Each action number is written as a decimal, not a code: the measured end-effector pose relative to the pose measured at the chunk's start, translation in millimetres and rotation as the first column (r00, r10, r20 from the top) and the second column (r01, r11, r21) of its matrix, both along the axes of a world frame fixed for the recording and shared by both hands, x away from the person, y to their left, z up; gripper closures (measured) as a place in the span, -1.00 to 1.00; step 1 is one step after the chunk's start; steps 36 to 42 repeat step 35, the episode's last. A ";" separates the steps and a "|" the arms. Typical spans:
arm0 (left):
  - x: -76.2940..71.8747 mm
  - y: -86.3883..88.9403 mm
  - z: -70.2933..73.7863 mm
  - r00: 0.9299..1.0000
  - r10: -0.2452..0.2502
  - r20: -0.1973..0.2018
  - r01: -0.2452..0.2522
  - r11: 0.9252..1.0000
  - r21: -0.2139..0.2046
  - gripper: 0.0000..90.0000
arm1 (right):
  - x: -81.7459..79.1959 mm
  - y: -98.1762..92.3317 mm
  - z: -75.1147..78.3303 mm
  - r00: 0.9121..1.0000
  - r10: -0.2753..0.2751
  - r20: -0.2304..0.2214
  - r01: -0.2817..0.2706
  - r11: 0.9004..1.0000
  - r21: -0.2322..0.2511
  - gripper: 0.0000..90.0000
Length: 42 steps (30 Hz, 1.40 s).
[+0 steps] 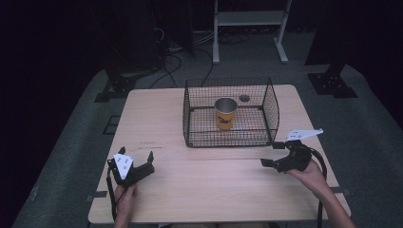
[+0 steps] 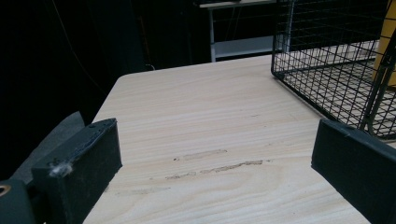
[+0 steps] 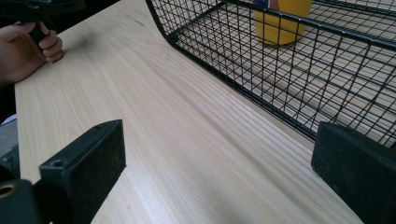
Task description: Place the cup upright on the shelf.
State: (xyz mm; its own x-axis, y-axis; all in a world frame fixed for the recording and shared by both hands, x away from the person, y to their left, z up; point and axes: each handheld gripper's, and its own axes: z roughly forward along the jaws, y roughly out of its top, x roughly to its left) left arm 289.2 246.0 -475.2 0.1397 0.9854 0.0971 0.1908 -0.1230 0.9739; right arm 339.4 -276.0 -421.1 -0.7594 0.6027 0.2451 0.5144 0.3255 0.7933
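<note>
A black wire basket [image 1: 272, 108] stands on the far middle of the wooden table [image 1: 152, 114]. Inside it a yellow cup [image 1: 225, 115] with a metal rim stands upright. My left gripper [image 1: 137, 154] rests at the near left of the table, open, with nothing between its jaws. My right gripper [image 1: 271, 154] sits at the near right, just before the basket's front right corner, also open. In the left gripper view the left gripper [image 2: 215, 163] faces bare wood, with the basket [image 2: 327, 74] at the right. In the right gripper view the right gripper [image 3: 215, 172] points along the basket [image 3: 261, 65], and the cup [image 3: 282, 21] shows behind the wire.
A small dark round spot [image 1: 244, 98] lies on the table at the back of the basket. Beyond the table stand a white shelf frame [image 1: 249, 19], floor cables [image 1: 171, 61] and black stand bases [image 1: 332, 83]. The other hand [image 3: 28, 46] appears at the far left of the right gripper view.
</note>
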 end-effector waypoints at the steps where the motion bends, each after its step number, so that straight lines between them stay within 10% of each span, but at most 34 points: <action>1: 0.0 0.0 0.0 1.000 0.000 0.000 0.000 1.000 0.000 -0.98 | -0.6 -0.5 -0.5 1.000 -0.001 0.000 0.001 1.000 0.001 -0.94; 18: -0.1 0.0 0.0 1.000 0.000 0.001 0.000 1.000 0.001 -0.98 | -21.2 -10.4 -20.7 1.000 -0.018 -0.019 0.018 1.000 0.025 -0.94; 28: -0.1 0.1 0.1 1.000 0.001 0.000 -0.001 1.000 0.000 -0.98 | -50.9 -17.9 -42.1 0.996 -0.091 -0.003 0.090 0.988 0.122 -0.94; 33: 0.0 0.1 0.1 1.000 0.006 -0.001 -0.006 1.000 0.000 -0.98 | -71.2 -17.8 -54.0 0.991 -0.130 -0.007 0.128 0.960 0.248 -0.94; 42: 0.4 0.3 0.0 1.000 0.010 -0.002 -0.010 1.000 -0.005 -0.98 | -75.0 -13.2 -55.3 0.993 -0.117 -0.003 0.115 0.966 0.233 -0.94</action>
